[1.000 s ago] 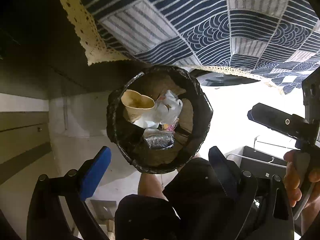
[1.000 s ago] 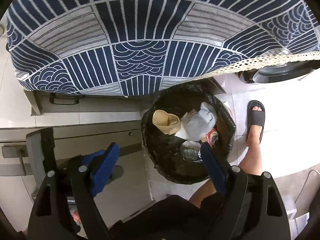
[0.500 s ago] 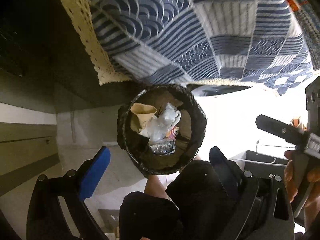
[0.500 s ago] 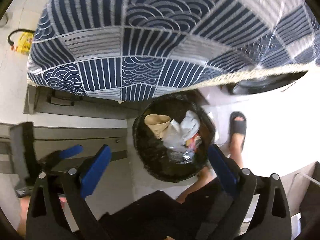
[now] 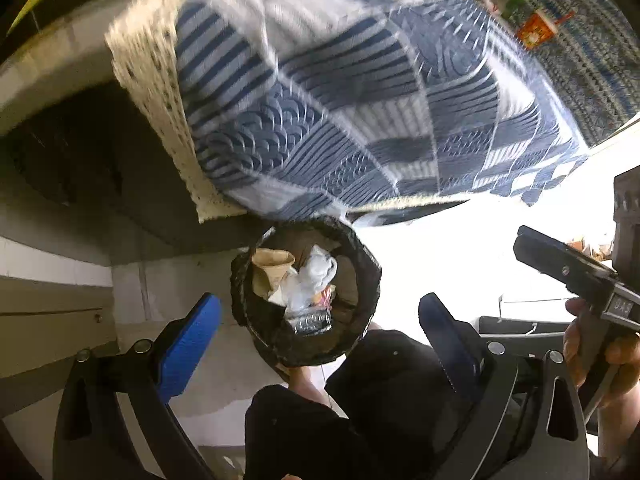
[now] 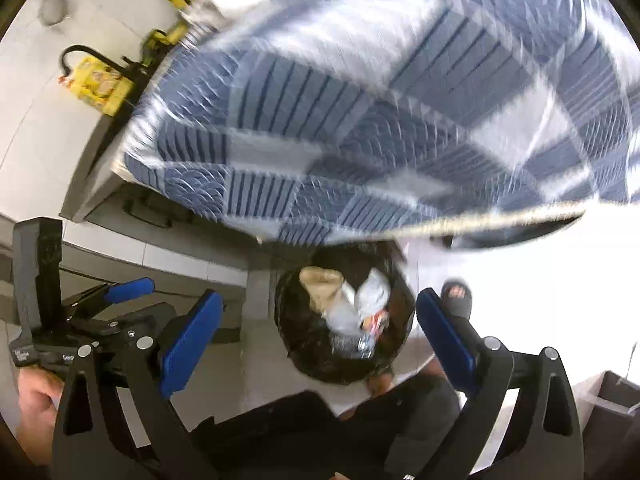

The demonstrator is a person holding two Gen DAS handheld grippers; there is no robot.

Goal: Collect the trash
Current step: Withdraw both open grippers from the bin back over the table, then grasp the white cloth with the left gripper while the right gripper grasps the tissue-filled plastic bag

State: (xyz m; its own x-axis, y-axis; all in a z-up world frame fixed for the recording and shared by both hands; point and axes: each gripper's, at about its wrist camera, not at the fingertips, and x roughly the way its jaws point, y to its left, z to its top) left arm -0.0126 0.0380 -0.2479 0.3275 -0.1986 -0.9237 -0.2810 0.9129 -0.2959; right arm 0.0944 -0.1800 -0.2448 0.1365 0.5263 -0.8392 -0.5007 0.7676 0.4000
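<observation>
Both grippers are empty, blue pads spread wide: the left gripper (image 5: 320,332) and right gripper (image 6: 320,328) each frame the black-lined trash bin (image 5: 360,344) on the floor well below, under the hanging edge of the blue patterned tablecloth (image 5: 340,112). The bin already holds a paper cup (image 5: 274,266), crumpled white plastic (image 5: 314,276) and a foil wrapper (image 5: 310,322). Any further trash likely lies up on the tabletop, above and ahead of the pads. Only the left view shows an orange carton (image 5: 538,30) there; only the right shows a yellow packet (image 6: 98,82) and a sandalled foot (image 6: 458,298).
</observation>
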